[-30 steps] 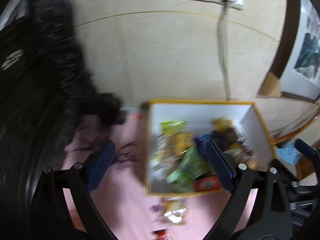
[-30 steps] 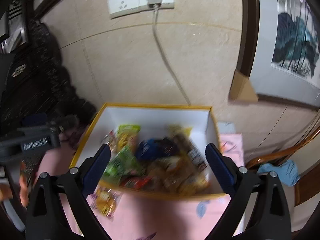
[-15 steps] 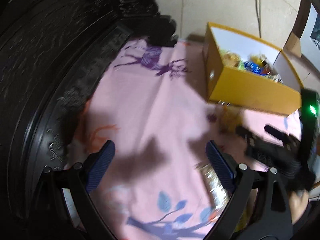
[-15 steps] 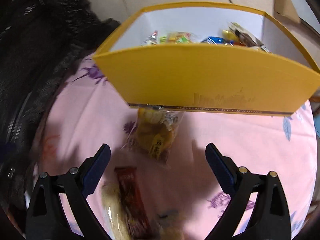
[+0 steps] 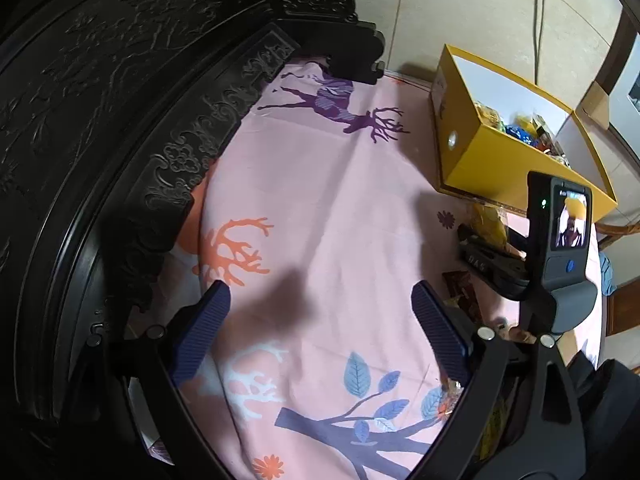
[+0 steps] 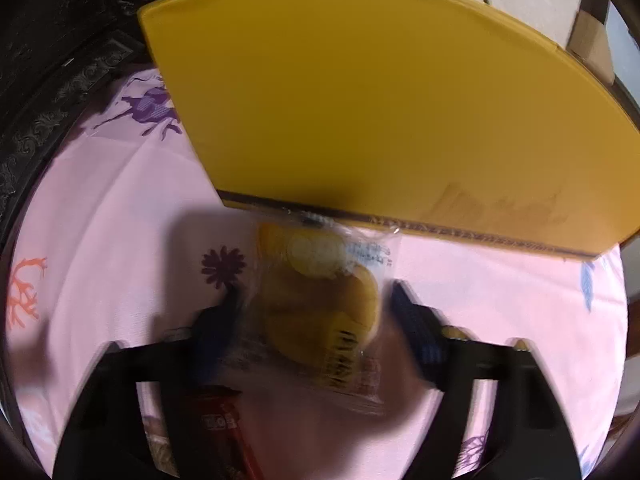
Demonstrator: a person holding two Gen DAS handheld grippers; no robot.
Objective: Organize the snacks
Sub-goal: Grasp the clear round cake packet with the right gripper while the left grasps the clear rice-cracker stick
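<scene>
A yellow box (image 5: 472, 160) with a white inside holds several snack packets (image 5: 520, 128); it fills the upper part of the right wrist view (image 6: 380, 100). A clear packet of yellow snacks (image 6: 320, 292) lies on the pink cloth right in front of the box. My right gripper (image 6: 316, 312) is open with its fingers on either side of this packet; the frame is blurred. The right gripper also shows in the left wrist view (image 5: 492, 256). My left gripper (image 5: 320, 320) is open and empty above bare pink cloth, left of the box.
A pink tablecloth (image 5: 320, 200) with deer and leaf prints covers the table. A red packet (image 6: 224, 420) and other snacks lie under my right gripper. Dark carved wooden furniture (image 5: 120, 120) borders the table's left. A tiled wall with a cable stands behind the box.
Both grippers dropped from above the box down to the cloth. My right gripper moved closer and now straddles the yellow snack packet. My left gripper swung away left.
</scene>
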